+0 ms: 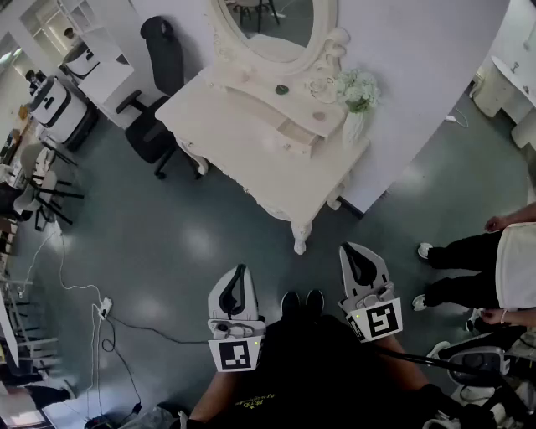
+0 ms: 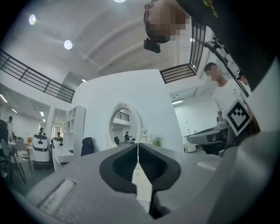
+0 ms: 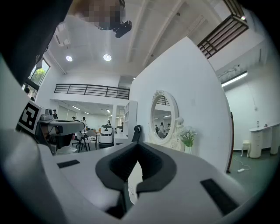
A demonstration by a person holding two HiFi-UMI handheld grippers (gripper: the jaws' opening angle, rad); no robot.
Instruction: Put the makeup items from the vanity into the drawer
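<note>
The white vanity [image 1: 251, 159] with its oval mirror [image 1: 268, 25] stands across the floor ahead of me, well beyond both grippers. On its raised shelf lie a small dark round item [image 1: 282, 89] and a pale round item [image 1: 318, 116]. A small drawer [image 1: 291, 134] under the shelf looks pulled out a little. My left gripper [image 1: 240, 268] and right gripper [image 1: 358, 250] are held level near my body, both shut with nothing in them. The left gripper view shows the left gripper [image 2: 138, 145] with its pads meeting and the mirror [image 2: 124, 127] far off. In the right gripper view the right gripper [image 3: 138, 144] is likewise shut.
A vase of white flowers [image 1: 358, 94] stands on the vanity's right end. A black office chair [image 1: 159, 59] is left of the vanity. A person [image 1: 494, 264] stands at the right. Cables [image 1: 92, 302] trail over the floor at the left, near a white machine [image 1: 59, 105].
</note>
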